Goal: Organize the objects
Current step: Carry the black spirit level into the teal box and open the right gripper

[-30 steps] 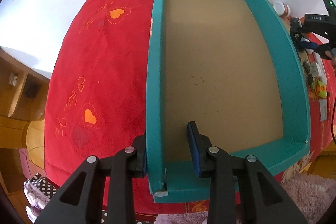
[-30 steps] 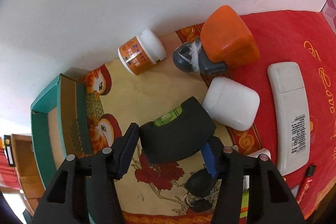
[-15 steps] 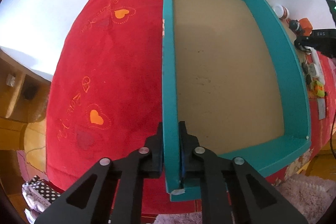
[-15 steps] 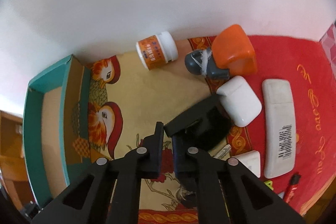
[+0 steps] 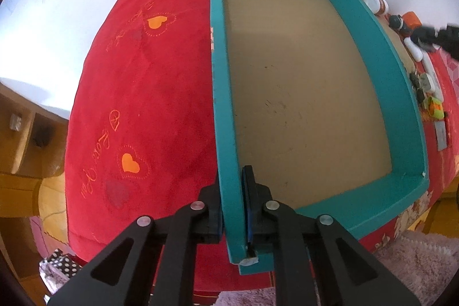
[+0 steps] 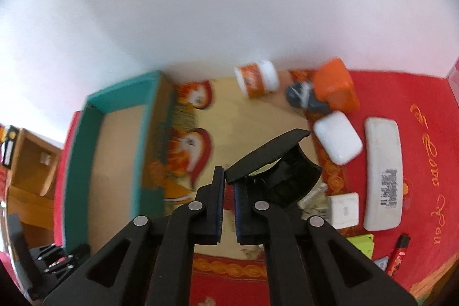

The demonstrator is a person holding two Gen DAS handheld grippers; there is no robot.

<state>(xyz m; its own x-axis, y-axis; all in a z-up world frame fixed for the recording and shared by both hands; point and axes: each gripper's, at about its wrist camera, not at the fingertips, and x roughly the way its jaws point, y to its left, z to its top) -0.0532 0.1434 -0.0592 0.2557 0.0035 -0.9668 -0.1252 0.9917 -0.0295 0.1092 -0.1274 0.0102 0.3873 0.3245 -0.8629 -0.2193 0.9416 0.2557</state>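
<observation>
A teal open box (image 5: 219,76) with a bare brown floor sits on a red cloth. My left gripper (image 5: 232,202) is shut on the near end of its left wall, one pad outside and one inside. In the right wrist view, my right gripper (image 6: 228,185) is shut on a thin edge of a black level tool (image 6: 275,162). The tool hangs tilted above the patterned yellow mat, to the right of the teal box (image 6: 77,151). The right gripper (image 5: 441,36) shows as a dark blur at the far right of the left wrist view.
On the mat and cloth lie a white-and-orange jar (image 6: 256,78), an orange box (image 6: 335,88), a grey object (image 6: 301,96), a white case (image 6: 337,136), a long white bar (image 6: 383,171), a white adapter (image 6: 344,210) and a red marker (image 6: 398,255). A white wall stands behind.
Both grippers went from open to shut: the left on the box wall, the right on the black level. The right then rose and rolled, lifting the level off the mat.
</observation>
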